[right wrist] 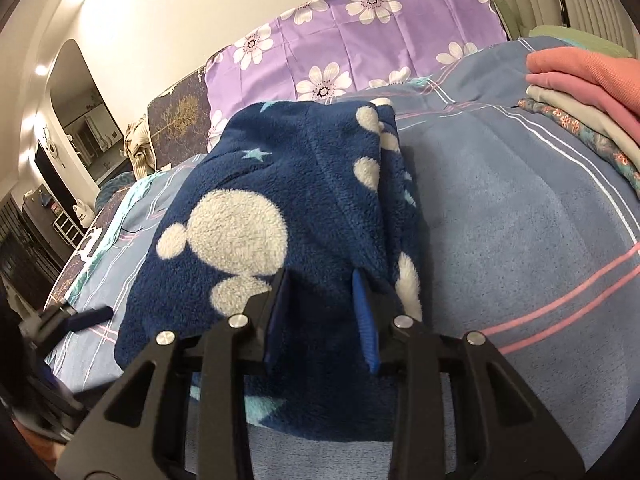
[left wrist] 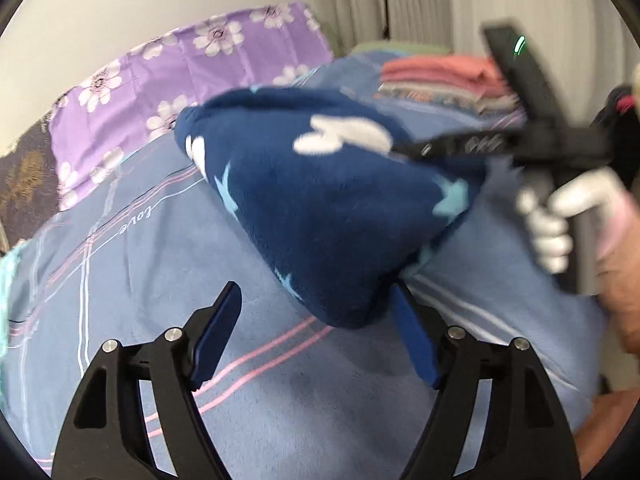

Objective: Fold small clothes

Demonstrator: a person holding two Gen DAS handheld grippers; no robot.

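Note:
A navy fleece garment [left wrist: 320, 200] with white blobs and light blue stars is folded into a bundle and held up over the blue bedsheet [left wrist: 140, 280]. My right gripper [right wrist: 322, 280] is shut on the garment [right wrist: 280, 208] at its near edge. It also shows in the left wrist view [left wrist: 404, 148], gripping the garment's far right corner. My left gripper [left wrist: 316, 296] is open, its fingers wide apart just below the garment's lower corner, holding nothing. It shows blurred at the lower left of the right wrist view [right wrist: 86, 316].
A stack of folded clothes [right wrist: 588, 92], pink on top, sits at the right on the bed. A purple floral pillow [right wrist: 360, 40] lies at the head. A white wall and curtains are behind. A doorway [right wrist: 80, 120] opens at the left.

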